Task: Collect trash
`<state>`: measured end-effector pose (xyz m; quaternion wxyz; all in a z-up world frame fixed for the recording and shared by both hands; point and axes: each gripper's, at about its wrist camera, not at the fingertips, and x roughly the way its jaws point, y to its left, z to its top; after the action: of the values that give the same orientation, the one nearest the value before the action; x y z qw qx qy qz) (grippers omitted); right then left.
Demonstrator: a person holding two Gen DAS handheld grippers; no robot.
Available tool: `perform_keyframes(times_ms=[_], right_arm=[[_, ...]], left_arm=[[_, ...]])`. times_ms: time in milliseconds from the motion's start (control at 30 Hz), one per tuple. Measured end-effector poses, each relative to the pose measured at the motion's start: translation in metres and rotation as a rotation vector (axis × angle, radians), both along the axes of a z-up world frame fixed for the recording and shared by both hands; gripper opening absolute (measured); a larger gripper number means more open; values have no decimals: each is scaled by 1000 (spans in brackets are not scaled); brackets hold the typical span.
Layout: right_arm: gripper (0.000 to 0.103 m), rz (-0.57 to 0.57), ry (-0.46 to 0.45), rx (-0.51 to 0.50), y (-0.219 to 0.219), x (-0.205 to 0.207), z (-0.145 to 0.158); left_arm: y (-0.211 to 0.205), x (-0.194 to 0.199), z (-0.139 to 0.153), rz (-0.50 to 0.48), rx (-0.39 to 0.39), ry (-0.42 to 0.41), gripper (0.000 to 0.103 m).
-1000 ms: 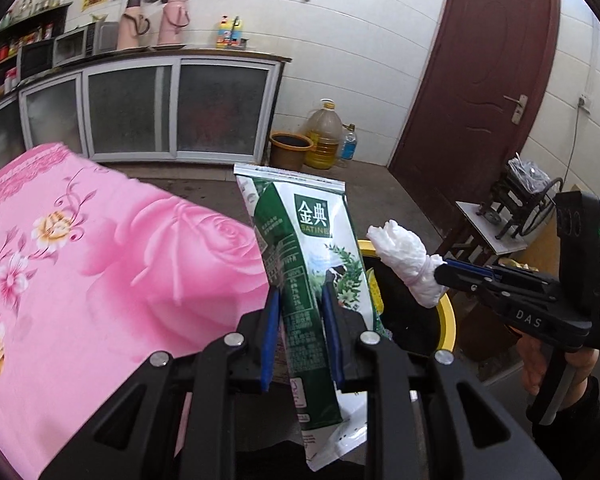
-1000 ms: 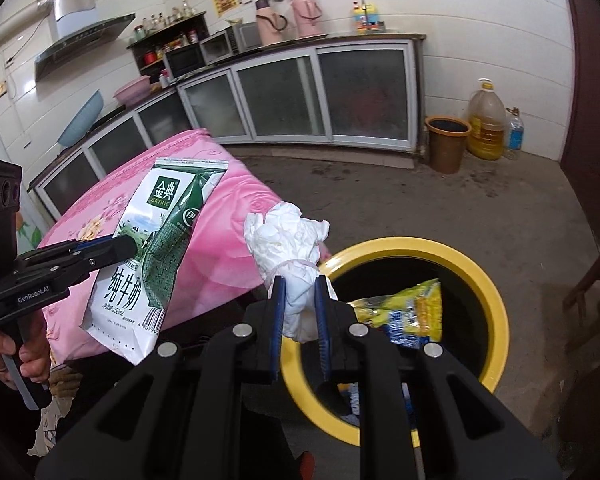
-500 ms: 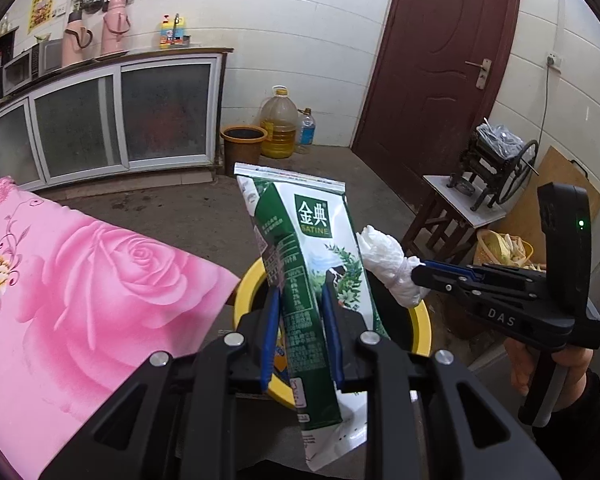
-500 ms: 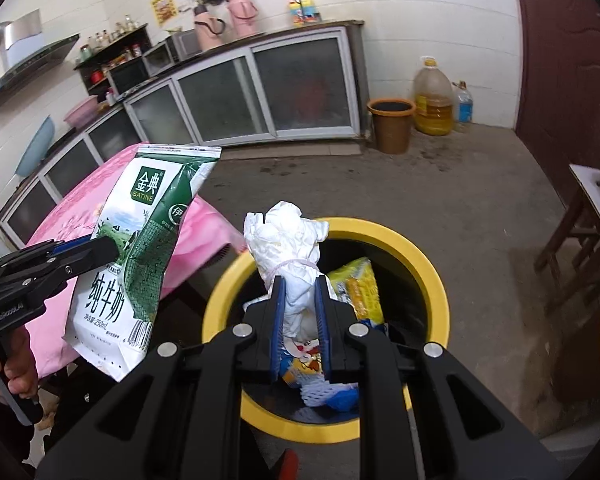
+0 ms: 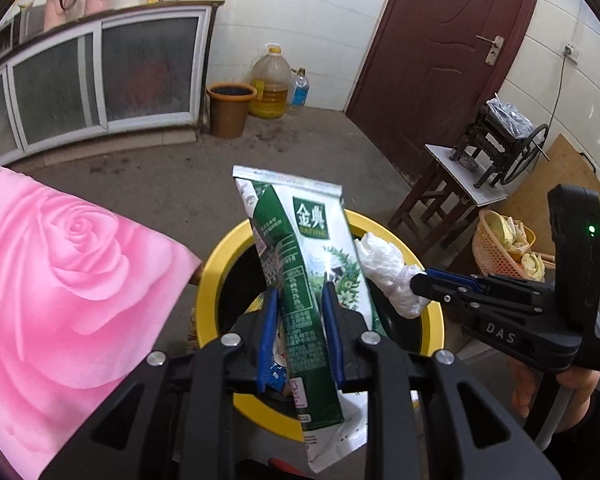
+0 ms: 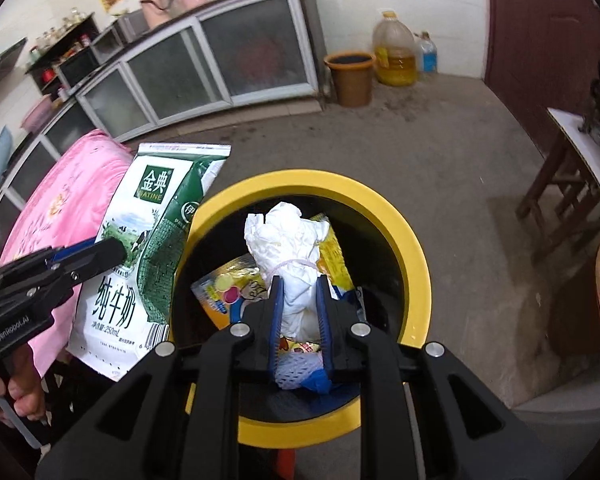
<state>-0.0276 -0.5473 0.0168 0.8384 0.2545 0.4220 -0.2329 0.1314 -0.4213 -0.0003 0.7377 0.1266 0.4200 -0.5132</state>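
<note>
Holding two pieces of trash over the bin, the job looks close to its last step but not finished. The left gripper [image 5: 298,320] is clamped on a green and white milk pouch [image 5: 308,264], which stands upright in the middle of the left wrist frame, its lower part above the yellow-rimmed trash bin [image 5: 216,256]. The right gripper [image 6: 298,312] pinches a crumpled white tissue wad [image 6: 288,240] at the centre of the right wrist frame, directly above the bin's opening. Already lying inside the bin are a yellow snack wrapper [image 6: 220,288] and some white netting [image 6: 292,372] at lower centre, so part of the collecting seems done. What remains, I judge, is letting go of both held items so they fall in. A pink flowered cloth [image 5: 60,280] fills the left of the left wrist frame; no trash shows on the part visible.
</note>
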Motion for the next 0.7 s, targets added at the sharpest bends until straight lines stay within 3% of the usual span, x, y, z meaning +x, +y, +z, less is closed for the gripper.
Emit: perform_keyframes(times_ms=[33,100,167,300,367,500,567,700], right_arm=[[24,-9,5,1,-1,0,-1],[34,-31,15,-2,-3,-1,-1],[47,-56,9,-4,-4,-4,1],[48,-108,22,-70,6,-13,12],[63,-122,13,-114,14,-18,19],[78,-165,-47,-203,44,-31,37],[96,-205,-98,-255,62,-41,47],[95,-244,-124,-383,104,-52,61]], left_arm=[[1,1,-1,5,-9,4,27],[4,3,1,22,-27,-6,56],[9,4,4,46,-43,-22,69],[27,7,12,75,-87,-25,82],[40,5,19,95,-109,-64,91],[71,-4,36,128,-165,-174,95],[87,-9,44,131,-198,-203,95],[133,-20,54,180,-275,-259,95]])
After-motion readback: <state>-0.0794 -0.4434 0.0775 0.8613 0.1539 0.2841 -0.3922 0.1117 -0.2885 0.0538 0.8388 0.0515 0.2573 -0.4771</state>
